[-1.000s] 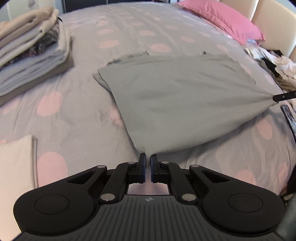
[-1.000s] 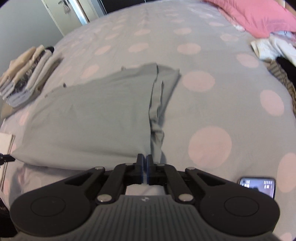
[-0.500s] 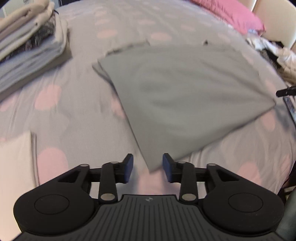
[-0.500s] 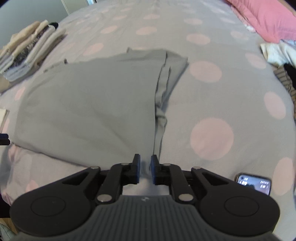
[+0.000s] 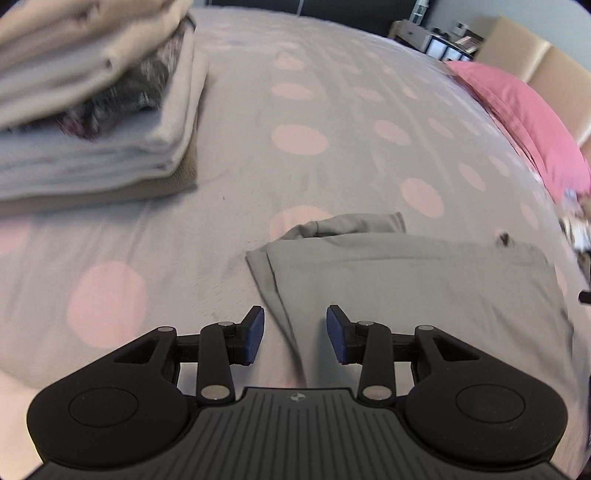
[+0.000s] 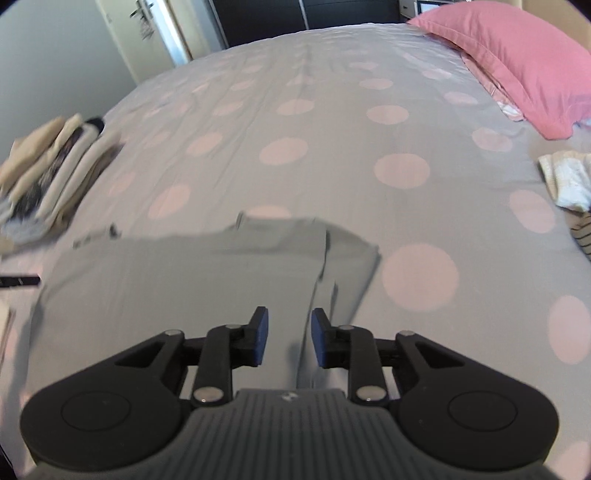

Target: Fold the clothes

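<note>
The bed [image 6: 332,122] fills both views, its grey cover dotted with pale pink circles; it is the work surface, and on it the task looks well under way rather than finished. At the bed's left side sits a stack of folded clothes [image 5: 92,122] — beige, white and one dark patterned piece — which I take as the work already done; at the right edge, just below the pink pillow [image 6: 517,59], lies a small unfolded heap [image 6: 565,181] that seems to be what is left. Between them, near the front edge, the grey garment [image 5: 424,280] lies flat, folded over at least once, with a doubled strip along its right side in the right wrist view and a bunched corner at its far left; I judge it needs a further fold or two before it can join the stack.

The left gripper [image 5: 295,334] hovers over the garment's left edge, jaws apart and closing, the cloth's edge below the gap but nothing pinched; the right gripper [image 6: 288,339] hangs above the doubled strip, jaws parting, gripping nothing.

Beyond the bed — a pale door [image 6: 159,33] and grey wall at the far left, dark furniture along the back, a beige padded headboard [image 5: 535,62] behind the pillow.
</note>
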Motion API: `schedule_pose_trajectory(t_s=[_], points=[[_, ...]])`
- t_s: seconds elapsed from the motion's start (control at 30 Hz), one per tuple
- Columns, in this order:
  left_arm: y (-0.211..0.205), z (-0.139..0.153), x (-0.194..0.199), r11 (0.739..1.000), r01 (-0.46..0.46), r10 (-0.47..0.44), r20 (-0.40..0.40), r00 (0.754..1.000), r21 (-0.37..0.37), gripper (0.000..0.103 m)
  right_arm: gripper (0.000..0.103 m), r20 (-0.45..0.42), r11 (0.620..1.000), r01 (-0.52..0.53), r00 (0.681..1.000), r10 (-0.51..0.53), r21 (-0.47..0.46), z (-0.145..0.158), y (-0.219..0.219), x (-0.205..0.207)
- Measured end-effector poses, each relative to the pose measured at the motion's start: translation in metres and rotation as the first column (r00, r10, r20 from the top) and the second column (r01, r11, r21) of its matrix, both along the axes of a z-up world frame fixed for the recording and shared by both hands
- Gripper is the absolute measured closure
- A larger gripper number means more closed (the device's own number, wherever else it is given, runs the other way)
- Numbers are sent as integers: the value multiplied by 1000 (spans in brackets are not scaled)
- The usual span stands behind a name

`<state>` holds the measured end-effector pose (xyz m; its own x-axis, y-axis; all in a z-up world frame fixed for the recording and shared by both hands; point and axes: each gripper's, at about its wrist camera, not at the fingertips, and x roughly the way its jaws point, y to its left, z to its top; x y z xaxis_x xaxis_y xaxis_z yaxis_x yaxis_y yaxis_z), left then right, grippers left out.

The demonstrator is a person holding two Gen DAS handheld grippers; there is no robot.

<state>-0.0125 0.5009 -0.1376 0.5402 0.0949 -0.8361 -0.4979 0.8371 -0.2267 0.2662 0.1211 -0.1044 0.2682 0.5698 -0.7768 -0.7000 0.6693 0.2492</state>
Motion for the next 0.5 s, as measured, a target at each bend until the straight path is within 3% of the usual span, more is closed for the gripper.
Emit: schedule_pose_trajectory(t_s=[0.13, 0.3, 0.5], points=[[9, -11, 3, 1000, -19, 20, 47, 999, -23, 78, 74, -25, 1000, 7, 1000, -7, 18, -9, 17, 14], [22, -5, 0, 992, -48, 63, 135, 989, -117, 78, 73, -40, 1000, -6, 999, 7, 19, -20, 31, 21], [24, -8, 14, 994, -27, 38, 103, 994, -106, 78, 73, -61, 1000, 12, 998, -10, 29, -32, 34, 27]])
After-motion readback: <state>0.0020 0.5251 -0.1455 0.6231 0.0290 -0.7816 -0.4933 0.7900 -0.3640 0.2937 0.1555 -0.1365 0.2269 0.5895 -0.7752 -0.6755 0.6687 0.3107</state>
